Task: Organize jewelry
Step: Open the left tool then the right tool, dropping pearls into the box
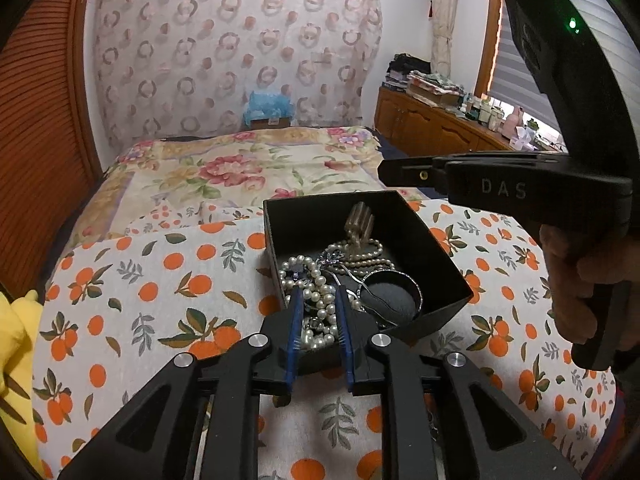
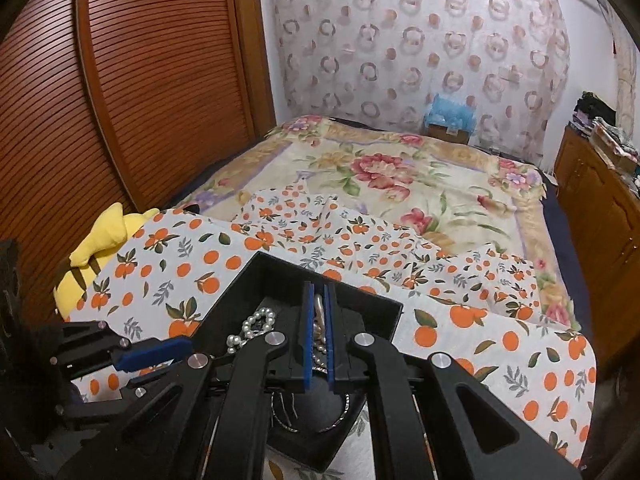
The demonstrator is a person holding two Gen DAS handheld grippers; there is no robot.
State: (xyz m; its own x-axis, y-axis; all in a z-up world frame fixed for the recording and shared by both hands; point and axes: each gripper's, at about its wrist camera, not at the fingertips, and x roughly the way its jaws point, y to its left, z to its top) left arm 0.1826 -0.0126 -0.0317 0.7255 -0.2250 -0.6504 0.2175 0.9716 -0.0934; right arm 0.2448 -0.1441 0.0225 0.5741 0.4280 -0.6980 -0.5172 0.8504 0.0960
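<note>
From the left wrist view, the left gripper (image 1: 318,300) hangs over the near edge of the open black square jewelry box (image 1: 432,256), its blue pads slightly parted with white pearl strands (image 1: 316,292) between them, not clearly pressed. The box sits on an orange-print white cloth (image 1: 160,280) with wide free fabric around it. The right gripper's black body reads "DAS" (image 1: 503,189), held by a hand (image 1: 576,276).

From the right wrist view, the right gripper (image 2: 319,312) is inside the box (image 2: 372,304), its jaws nearly together with a pale pearl piece (image 2: 319,320) between them. Free cloth (image 2: 500,320) lies rightward; a yellow plush (image 2: 104,240) lies left.
</note>
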